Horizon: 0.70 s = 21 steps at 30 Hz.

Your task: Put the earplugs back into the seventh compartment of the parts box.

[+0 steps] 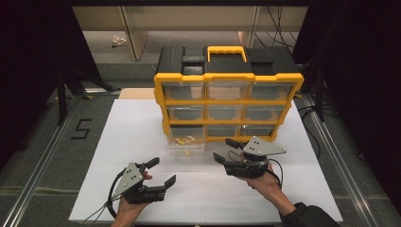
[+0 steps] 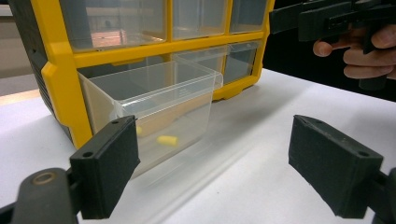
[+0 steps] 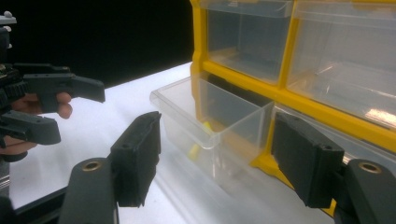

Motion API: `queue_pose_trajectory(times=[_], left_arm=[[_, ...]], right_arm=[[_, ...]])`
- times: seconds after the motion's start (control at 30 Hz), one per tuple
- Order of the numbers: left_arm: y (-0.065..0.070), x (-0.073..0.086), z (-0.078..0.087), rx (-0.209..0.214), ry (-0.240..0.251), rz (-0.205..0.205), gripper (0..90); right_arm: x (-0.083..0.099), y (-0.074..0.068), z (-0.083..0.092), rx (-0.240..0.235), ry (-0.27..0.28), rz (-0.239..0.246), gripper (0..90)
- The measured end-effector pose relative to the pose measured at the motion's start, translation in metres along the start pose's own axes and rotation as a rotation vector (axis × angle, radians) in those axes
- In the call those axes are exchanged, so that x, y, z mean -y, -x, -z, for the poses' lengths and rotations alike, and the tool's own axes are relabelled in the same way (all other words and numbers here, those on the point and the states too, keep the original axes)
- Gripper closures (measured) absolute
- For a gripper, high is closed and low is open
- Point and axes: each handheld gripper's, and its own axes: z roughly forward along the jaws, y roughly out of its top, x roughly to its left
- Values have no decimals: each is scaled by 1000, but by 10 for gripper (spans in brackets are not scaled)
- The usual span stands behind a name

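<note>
My left hand-held gripper point(image 1: 166, 171) hovers low over the near left of the worktop point(image 1: 142, 137) with its jaws spread wide and nothing between them, and my right hand-held gripper point(image 1: 224, 149) hangs near the middle, its jaws also apart and empty, pointing left toward the pulled-out drawer point(image 1: 187, 143). The worktop is a flat, matte white board, and it lies on a grey carpeted floor point(image 1: 42, 142) with metal rails along both sides and a black figure five taped at the left. Dark curtains close the room in on either side, and pale furniture stands at the back. On the far half of the board stands the organiser cabinet point(image 1: 228, 92), a boxy case with a bright yellow frame, a black top and a yellow carrying handle, holding three rows of clear plastic drawers. The bottom-left drawer is slid partway out toward me; it is thin, glossy and see-through, with a square lip, and a few small yellow pieces point(image 2: 168, 140) lie on its floor. In the left gripper view, that drawer sits just beyond my left jaw pad point(image 2: 109, 163), close but not touching. In the right gripper view, the drawer's open end stands between my two black, foam-faced pads point(image 3: 137, 156), a little ahead of them, with no contact that I can see.
</note>
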Motion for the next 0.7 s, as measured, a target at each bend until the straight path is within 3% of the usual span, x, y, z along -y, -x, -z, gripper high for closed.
queue_pose_trajectory(times=[0.7], left_arm=[[0,0,0,7,-2,-1,157]], right_arm=[[13,2,15,10,23,1,335]])
